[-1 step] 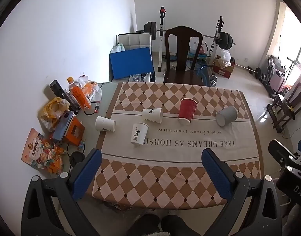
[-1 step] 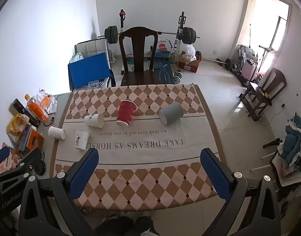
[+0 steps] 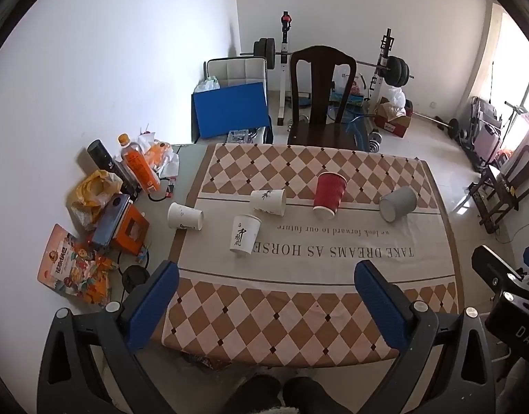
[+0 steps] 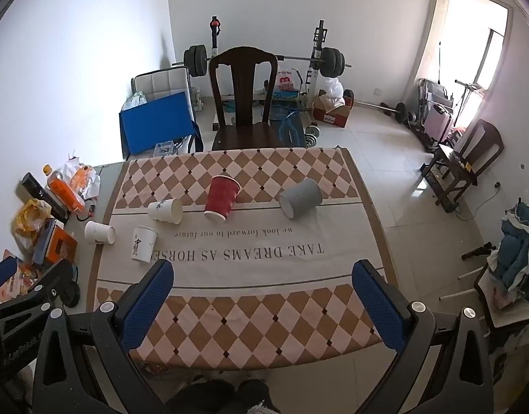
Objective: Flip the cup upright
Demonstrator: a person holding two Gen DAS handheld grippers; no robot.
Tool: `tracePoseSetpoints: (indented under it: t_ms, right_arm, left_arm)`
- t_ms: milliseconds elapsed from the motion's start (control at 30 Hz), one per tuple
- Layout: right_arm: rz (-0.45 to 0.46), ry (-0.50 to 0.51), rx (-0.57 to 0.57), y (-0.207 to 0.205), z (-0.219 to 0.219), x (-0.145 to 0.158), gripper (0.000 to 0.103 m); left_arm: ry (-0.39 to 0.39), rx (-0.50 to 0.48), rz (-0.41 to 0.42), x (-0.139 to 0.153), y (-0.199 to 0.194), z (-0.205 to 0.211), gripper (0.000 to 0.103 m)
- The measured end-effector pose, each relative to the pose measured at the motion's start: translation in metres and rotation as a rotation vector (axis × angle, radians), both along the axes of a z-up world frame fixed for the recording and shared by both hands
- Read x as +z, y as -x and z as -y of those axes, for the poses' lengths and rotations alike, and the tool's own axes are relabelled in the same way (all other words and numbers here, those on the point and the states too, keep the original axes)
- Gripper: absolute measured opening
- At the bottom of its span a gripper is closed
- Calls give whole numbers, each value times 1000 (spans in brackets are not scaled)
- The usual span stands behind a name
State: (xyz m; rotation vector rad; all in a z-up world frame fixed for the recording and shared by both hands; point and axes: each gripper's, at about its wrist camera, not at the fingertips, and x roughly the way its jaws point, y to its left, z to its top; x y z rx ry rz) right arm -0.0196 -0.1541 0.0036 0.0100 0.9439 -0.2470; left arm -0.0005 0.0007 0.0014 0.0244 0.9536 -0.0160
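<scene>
Several cups lie on their sides on the checkered tablecloth (image 3: 299,314): a red ribbed cup (image 3: 328,191) (image 4: 222,198), a grey cup (image 3: 398,203) (image 4: 300,197), a white cup with a leaf print (image 3: 268,201) (image 4: 165,209), a white cup with black calligraphy (image 3: 245,234) (image 4: 143,244), and a plain white cup (image 3: 185,216) (image 4: 99,233) just off the cloth's left edge. My left gripper (image 3: 266,305) and right gripper (image 4: 262,305) are both open and empty, held above the table's near edge, well short of the cups.
Clutter sits at the table's left: an orange bottle (image 3: 138,164), a black cylinder (image 3: 104,158), a yellow bag (image 3: 91,189), an orange box (image 3: 126,229), snack packets (image 3: 74,269). A dark wooden chair (image 3: 319,103) stands behind the table, with gym weights beyond.
</scene>
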Motion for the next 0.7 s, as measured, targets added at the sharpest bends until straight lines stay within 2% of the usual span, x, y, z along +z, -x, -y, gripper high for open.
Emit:
tracePoseSetpoints:
  t_ms: [100, 700]
  right_arm:
    - [5, 0, 0, 1, 0, -1, 103]
    - [-7, 8, -2, -2, -4, 1, 103]
  left_arm:
    - [-21, -2, -7, 0, -1, 2, 103]
    - [-14, 9, -7, -2, 2, -1, 103]
